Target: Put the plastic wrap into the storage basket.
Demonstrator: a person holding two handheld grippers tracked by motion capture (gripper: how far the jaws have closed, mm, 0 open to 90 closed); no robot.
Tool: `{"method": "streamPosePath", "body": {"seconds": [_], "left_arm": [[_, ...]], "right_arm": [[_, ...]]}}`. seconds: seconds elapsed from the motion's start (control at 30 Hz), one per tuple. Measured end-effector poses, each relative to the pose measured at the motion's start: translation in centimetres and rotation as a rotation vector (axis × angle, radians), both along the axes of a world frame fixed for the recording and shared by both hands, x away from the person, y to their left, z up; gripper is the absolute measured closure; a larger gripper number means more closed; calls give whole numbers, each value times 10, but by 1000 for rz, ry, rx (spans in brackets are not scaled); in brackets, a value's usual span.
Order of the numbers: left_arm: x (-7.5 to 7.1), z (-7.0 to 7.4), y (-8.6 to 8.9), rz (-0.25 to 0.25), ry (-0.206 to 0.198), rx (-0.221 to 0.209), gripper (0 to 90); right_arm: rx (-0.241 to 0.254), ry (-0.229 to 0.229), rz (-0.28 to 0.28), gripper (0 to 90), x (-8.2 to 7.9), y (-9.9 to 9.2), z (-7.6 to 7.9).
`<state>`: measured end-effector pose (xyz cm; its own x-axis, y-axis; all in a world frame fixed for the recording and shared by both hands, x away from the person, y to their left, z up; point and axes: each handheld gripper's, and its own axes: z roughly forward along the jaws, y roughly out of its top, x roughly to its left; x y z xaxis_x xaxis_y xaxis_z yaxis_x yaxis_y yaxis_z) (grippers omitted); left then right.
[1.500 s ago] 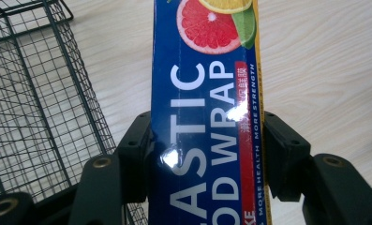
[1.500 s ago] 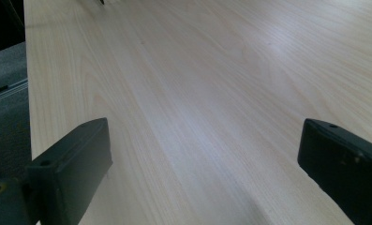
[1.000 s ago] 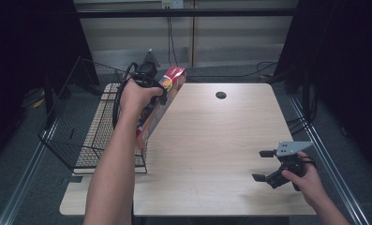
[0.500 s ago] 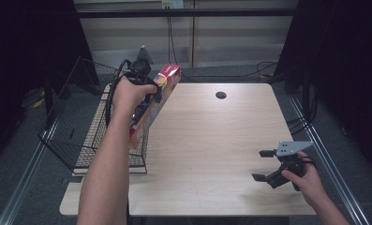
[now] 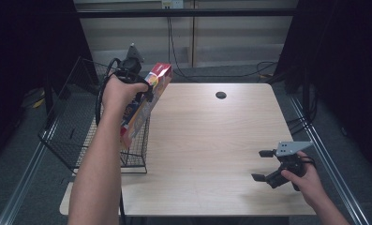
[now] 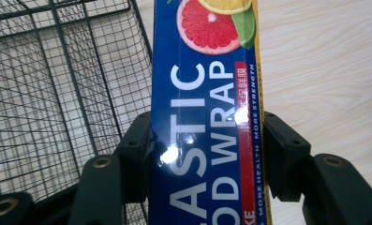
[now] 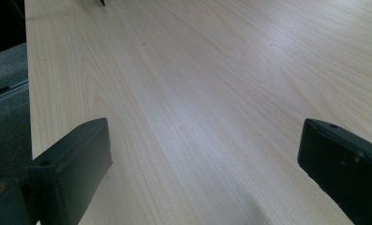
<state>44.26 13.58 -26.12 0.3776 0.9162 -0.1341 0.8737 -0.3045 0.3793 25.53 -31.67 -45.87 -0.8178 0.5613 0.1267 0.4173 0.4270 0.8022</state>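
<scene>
item: plastic wrap box, blue, grapefruit picture, reading "plastic food wrap", "more strength". left tool is clamping it, tilted, over the wire basket rim. risk: the long box is catching the rim and twisting loose. right tool is gaping wide, gripping nothing, on the tabletop well away from the basket.

A pale wooden desk has a round dark hole near its far edge; cables lie behind it.
</scene>
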Motion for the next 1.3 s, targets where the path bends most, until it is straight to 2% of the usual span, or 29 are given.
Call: {"method": "streamPosePath", "body": {"seconds": [0.07, 0.33, 0.47, 0.97, 1.3], "left_arm": [[-1, 0, 4, 11, -1, -10, 444], [-2, 3, 13, 18, 3, -2, 444], [-3, 5, 17, 39, 1, -18, 444], [-7, 11, 41, 89, -13, -4, 444], [-9, 14, 51, 121, -19, -2, 444]], "right_arm": [[3, 1, -2, 28, 0, 0, 0], [2, 0, -3, 28, 0, 0, 0], [4, -3, -4, 27, 1, 0, 0], [9, 0, -3, 27, 0, 0, 0], [8, -1, -6, 27, 0, 1, 0]]}}
